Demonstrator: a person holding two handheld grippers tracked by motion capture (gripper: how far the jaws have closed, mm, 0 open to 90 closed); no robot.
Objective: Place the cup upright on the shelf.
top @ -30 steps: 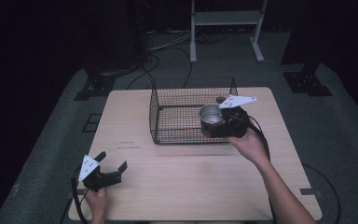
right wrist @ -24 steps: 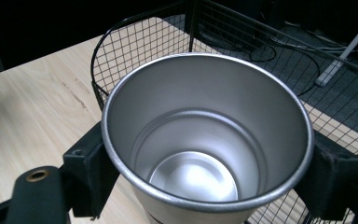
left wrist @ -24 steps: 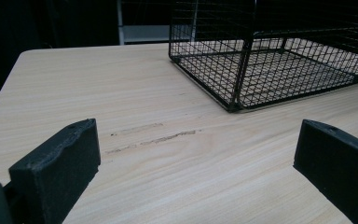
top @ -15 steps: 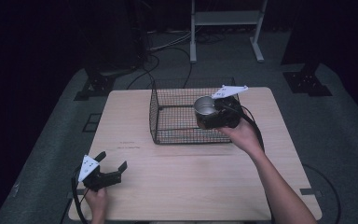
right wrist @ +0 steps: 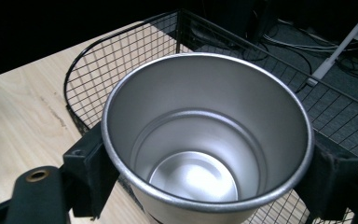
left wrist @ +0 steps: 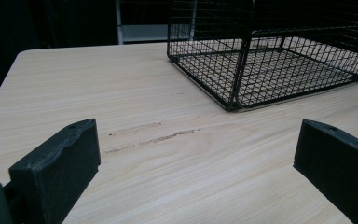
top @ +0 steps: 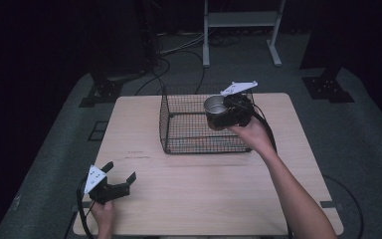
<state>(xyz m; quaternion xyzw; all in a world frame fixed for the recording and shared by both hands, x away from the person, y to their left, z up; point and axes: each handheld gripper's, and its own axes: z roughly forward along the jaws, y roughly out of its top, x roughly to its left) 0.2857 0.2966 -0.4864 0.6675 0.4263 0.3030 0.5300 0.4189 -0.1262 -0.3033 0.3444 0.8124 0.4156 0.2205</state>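
Observation:
A bare metal cup [top: 214, 108] [right wrist: 205, 140] hangs upright over the right part of a black wire basket [top: 199, 124], held by its sides. My right gripper [top: 218, 115] [right wrist: 205, 172] is shut on the cup, one black jaw on each side of it below the rim. The cup is empty inside. My left gripper [top: 119, 175] [left wrist: 196, 172] rests low over the wooden table [top: 204, 199] near its front left corner, jaws wide open with nothing between them. In the left gripper view the basket [left wrist: 270, 60] stands ahead, empty where visible.
The basket sits at the table's back middle. Bare wood lies between it and the left gripper. A white metal stand [top: 238, 30] and cables [top: 179, 50] are on the dark floor behind the table.
My right gripper has carried the cup away from the person and a little up, from the basket's right front corner to above its right rear part. The left gripper has stayed put.

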